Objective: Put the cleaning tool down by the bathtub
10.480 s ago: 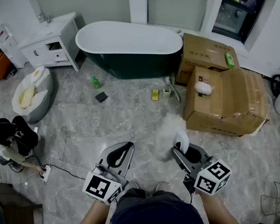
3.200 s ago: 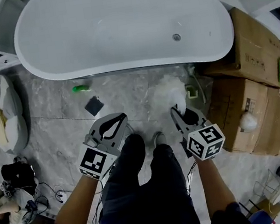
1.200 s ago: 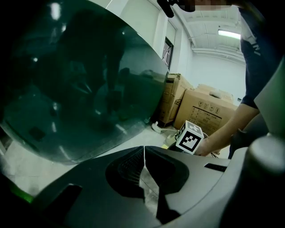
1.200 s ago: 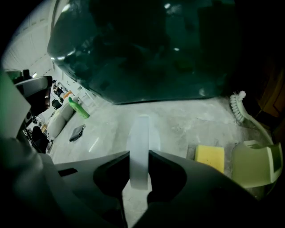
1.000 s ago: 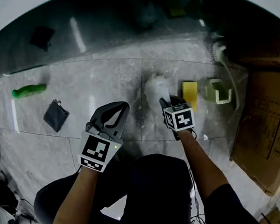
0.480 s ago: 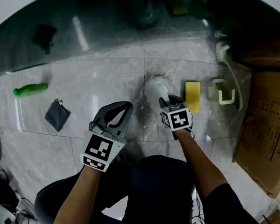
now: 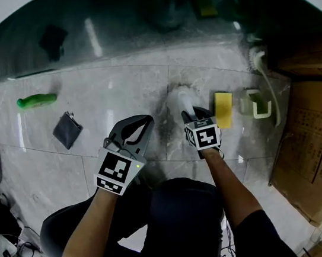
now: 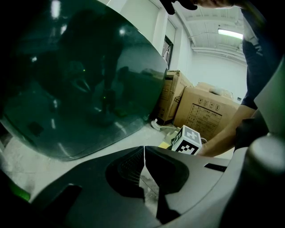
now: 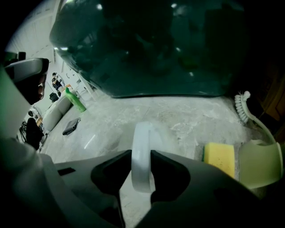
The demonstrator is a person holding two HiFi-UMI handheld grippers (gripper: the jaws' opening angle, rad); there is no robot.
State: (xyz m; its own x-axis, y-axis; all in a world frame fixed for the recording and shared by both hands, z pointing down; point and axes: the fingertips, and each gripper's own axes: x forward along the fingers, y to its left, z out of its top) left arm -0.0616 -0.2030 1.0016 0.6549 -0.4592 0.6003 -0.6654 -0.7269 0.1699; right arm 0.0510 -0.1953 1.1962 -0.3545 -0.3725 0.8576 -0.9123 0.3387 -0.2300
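The cleaning tool is a fluffy white duster (image 7: pixel 179 99) with a white handle (image 9: pixel 142 151). Its head rests on the grey floor just in front of the dark green bathtub (image 7: pixel 133 21). My right gripper (image 7: pixel 194 114) points down at it. The jaws have just been opening, and the handle still stands between them without being squeezed (image 9: pixel 141 156). My left gripper (image 7: pixel 140 125) hovers to the left of the duster, its jaws shut and empty (image 8: pixel 144 153). The tub wall (image 9: pixel 156 49) fills the top of both gripper views.
A yellow sponge (image 7: pixel 224 109) lies just right of the duster, then a pale green holder (image 7: pixel 257 104) and a white brush (image 9: pixel 242 107). A green bottle (image 7: pixel 37 101) and a dark pad (image 7: pixel 67 130) lie to the left. Cardboard boxes (image 7: pixel 317 131) stand on the right.
I have come up to the tub and crouched, and the duster has gone down to the floor. Over the last second both hands have stayed almost still.
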